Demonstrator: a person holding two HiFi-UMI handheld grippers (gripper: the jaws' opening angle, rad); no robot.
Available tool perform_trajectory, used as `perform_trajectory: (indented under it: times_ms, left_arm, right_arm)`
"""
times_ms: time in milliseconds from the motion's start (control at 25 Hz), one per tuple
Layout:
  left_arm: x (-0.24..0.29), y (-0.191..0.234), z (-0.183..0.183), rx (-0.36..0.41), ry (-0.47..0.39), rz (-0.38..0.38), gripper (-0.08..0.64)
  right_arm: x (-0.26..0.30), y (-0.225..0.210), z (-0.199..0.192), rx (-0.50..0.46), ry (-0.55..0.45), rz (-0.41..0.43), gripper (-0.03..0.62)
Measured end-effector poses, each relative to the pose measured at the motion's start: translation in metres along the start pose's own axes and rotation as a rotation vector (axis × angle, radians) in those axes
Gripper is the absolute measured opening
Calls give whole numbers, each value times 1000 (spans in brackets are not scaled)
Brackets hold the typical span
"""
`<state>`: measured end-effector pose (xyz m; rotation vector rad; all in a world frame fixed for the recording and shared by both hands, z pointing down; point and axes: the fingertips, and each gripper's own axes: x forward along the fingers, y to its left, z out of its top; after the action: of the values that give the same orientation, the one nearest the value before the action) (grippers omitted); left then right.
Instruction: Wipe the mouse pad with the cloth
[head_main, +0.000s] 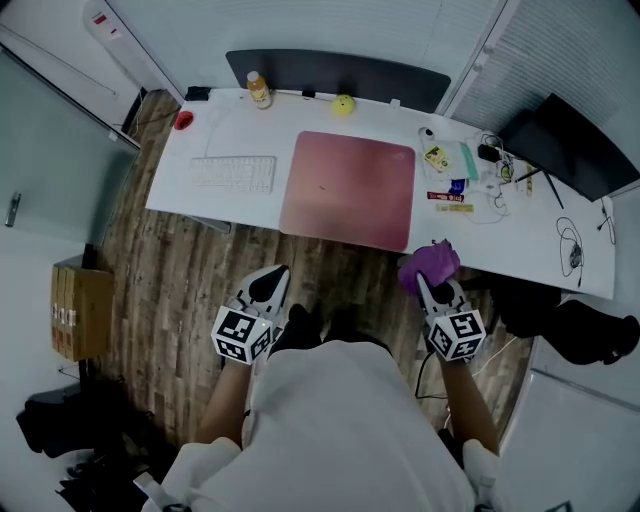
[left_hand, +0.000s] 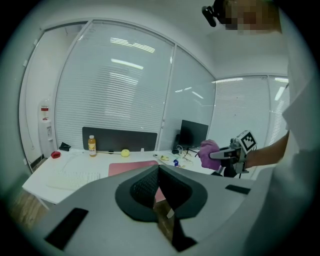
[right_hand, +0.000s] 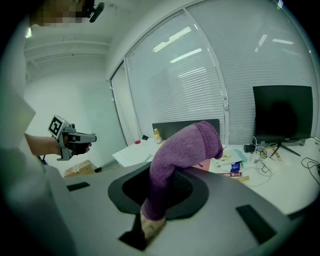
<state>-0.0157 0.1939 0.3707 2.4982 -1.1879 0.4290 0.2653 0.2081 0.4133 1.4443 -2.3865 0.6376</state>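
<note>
Office rm w/ blind-covered glass walls (left_hand: 120, 90), wood-plank floor (head_main: 160, 290) and a white desk (head_main: 540, 245) seen from above. Pink mouse pad (head_main: 348, 190) lies flat mid-desk w/ nothing on it. White keyboard (head_main: 233, 173) sits just left of it, not touching. Along the far edge stand a bottle (head_main: 259, 90) and a yellow ball (head_main: 343, 104). Right of the pad are small packets and cables (head_main: 570, 245), w/ a dark monitor (head_main: 560, 140) at the desk's right end.

Both grippers are on the person's side of the desk's near edge. R gripper (head_main: 425, 283) is clamped on the purple cloth (head_main: 430, 264). L gripper (head_main: 272, 280) has its jaws closed together, nothing between them.

Only the head view gives the full pad outline, plus a cardboard box (head_main: 80, 305) on the floor at left. There the cloth overlaps the desk's near edge, near the pad's near-right corner, but height can't be read. L gripper view settles that: cloth and R gripper are up in the air, clear of desk and pad. It also shows L's jaws meeting w/ no gap. R gripper view alone shows the grip itself: cloth pinched deep between the jaws, rising and arching over to the right, its end hanging free. It also catches L gripper off to the left, level, away from the desk.
</note>
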Motion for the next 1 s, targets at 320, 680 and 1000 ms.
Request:
perform_trajectory:
  times_ms: [320, 680, 1000]
  left_arm:
    - [28, 32, 3, 9, 17, -22, 17]
    - [72, 86, 13, 14, 45, -114, 17]
    - [108, 140, 14, 25, 94, -194, 17]
  right_arm:
    - [33, -4, 0, -6, 42, -14, 72]
    - [75, -10, 16, 16, 78, -98, 72]
    - [123, -7, 26, 33, 132, -156, 72]
